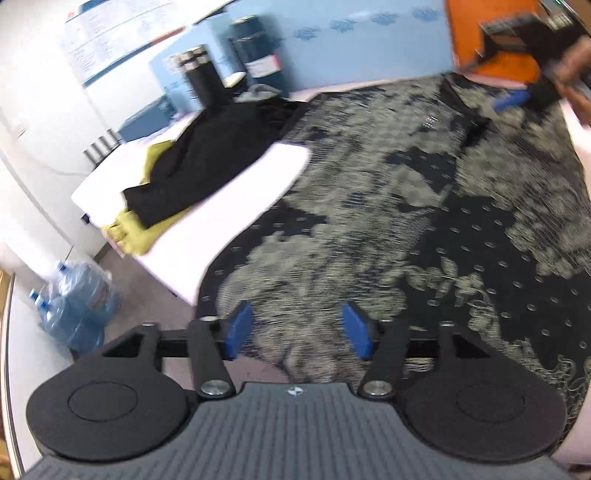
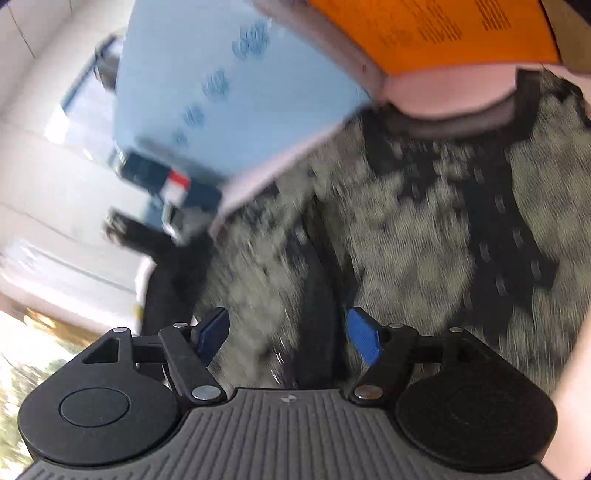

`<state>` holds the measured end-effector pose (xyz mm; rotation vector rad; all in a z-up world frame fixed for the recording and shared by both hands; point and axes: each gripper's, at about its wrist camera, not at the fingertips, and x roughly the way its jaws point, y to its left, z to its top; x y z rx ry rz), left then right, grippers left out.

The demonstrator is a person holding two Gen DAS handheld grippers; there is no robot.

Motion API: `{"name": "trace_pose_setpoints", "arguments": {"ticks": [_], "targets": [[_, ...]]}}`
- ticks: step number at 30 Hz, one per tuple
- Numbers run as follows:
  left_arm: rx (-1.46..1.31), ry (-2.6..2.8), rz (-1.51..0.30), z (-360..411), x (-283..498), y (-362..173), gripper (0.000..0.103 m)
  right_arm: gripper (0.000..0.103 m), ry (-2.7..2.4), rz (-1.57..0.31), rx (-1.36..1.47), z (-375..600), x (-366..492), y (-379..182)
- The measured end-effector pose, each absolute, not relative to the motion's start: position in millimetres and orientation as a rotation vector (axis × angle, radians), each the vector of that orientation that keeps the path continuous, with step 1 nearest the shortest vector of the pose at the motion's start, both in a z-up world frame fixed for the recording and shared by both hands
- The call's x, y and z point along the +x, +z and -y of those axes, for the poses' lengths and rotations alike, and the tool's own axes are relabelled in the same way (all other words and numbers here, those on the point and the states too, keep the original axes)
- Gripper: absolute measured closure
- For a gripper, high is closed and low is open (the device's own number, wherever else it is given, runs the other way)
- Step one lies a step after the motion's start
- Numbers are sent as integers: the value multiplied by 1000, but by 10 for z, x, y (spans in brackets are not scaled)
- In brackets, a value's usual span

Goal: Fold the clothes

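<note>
Two grippers, left (image 1: 297,334) and right (image 2: 290,336), hang with jaws apart, nothing between them, over the shirt (image 1: 388,221). It looks light, soft and floppy; best pinched at hem or shoulders. Black with pale floral print, spread flat on the white table (image 1: 207,229).

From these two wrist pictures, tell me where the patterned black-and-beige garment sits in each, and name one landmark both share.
Left wrist: patterned garment fills the centre and right, spread flat on the white table.
Right wrist: patterned garment fills the centre and right, beyond the blue pads.
Shared landmark: orange sheet, top right in both.
</note>
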<state>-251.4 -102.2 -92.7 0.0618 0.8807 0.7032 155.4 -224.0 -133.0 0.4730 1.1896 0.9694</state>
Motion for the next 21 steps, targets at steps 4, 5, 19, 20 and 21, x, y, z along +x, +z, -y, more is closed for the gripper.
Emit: {"name": "trace_pose_setpoints", "arguments": {"ticks": [4, 5, 19, 20, 21], "targets": [[-35, 745, -906, 801, -2669, -940, 41, 31, 971, -1210, 464, 1999, 1446, -1406], [-65, 747, -915, 743, -2694, -947, 41, 31, 1001, -1197, 504, 1939, 1443, -1415], [-372, 849, -1110, 172, -2681, -1233, 41, 16, 1113, -1172, 467, 1770, 983, -1311], [-387, 856, -1118, 163, -2695, -1251, 41, 16, 1098, -1181, 453, 1794, 949, -1336], [-403, 863, -1126, 154, -2708, -1269, 41, 16, 1079, -1194, 441, 1817, 918, -1365]]}}
